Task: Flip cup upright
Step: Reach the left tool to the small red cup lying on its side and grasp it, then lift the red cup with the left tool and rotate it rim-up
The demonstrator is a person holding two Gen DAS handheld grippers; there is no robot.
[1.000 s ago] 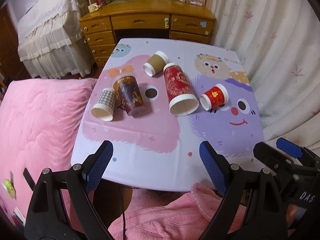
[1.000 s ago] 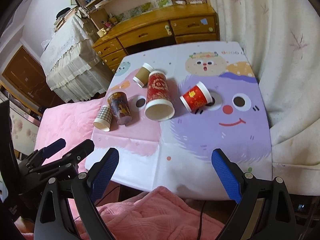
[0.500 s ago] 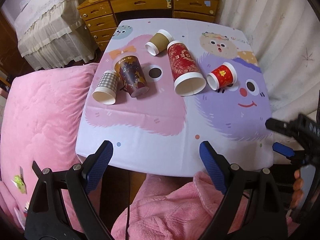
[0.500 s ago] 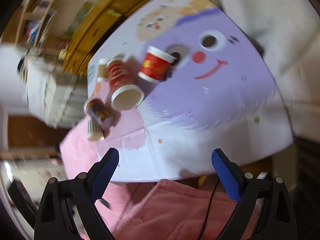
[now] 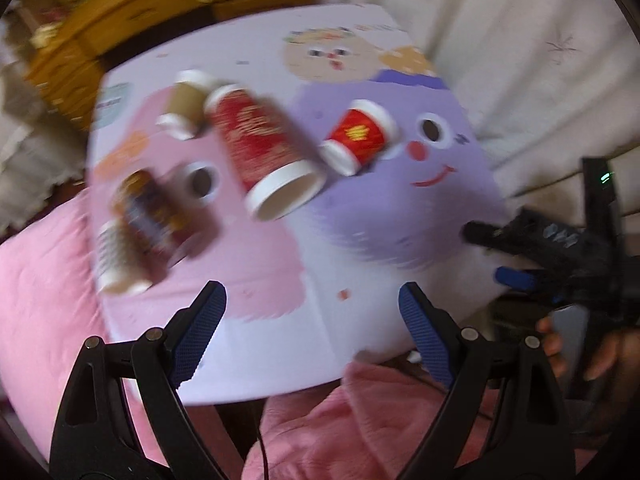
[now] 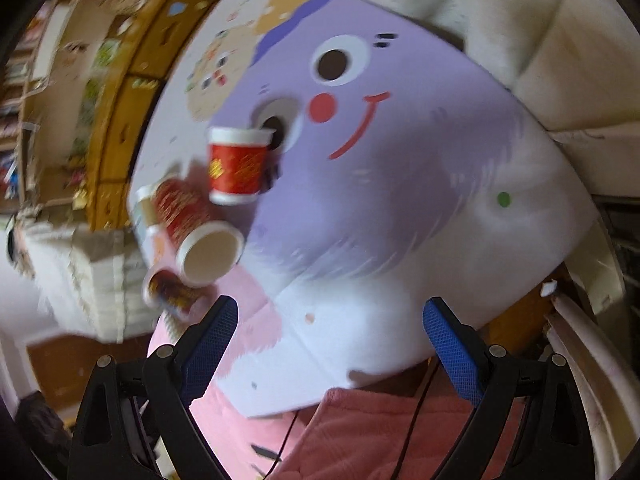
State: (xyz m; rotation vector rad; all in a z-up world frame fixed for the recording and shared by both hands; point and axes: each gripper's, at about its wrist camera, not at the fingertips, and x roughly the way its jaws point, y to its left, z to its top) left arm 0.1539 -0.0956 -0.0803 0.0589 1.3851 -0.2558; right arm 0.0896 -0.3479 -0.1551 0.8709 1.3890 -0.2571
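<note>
Several paper cups lie on their sides on a table with a cartoon-print cloth (image 5: 360,248). A tall red cup (image 5: 264,156) has its open mouth toward me; it also shows in the right wrist view (image 6: 192,232). A small red cup (image 5: 358,136) lies to its right, also in the right wrist view (image 6: 237,168). A brown cup (image 5: 186,104), a dark patterned cup (image 5: 150,216) and a checked cup (image 5: 110,260) lie further left. My left gripper (image 5: 312,332) is open and empty over the near table edge. My right gripper (image 6: 330,344) is open, empty and rolled sideways; it also shows in the left wrist view (image 5: 516,256).
A wooden chest of drawers (image 5: 132,28) stands behind the table. A white curtain (image 5: 520,60) hangs to the right. Pink bedding (image 5: 44,300) lies left of and under the near table edge. Both views are blurred by motion.
Both grippers have moved closer over the table. The right gripper has rolled further sideways. The cups have not moved.
</note>
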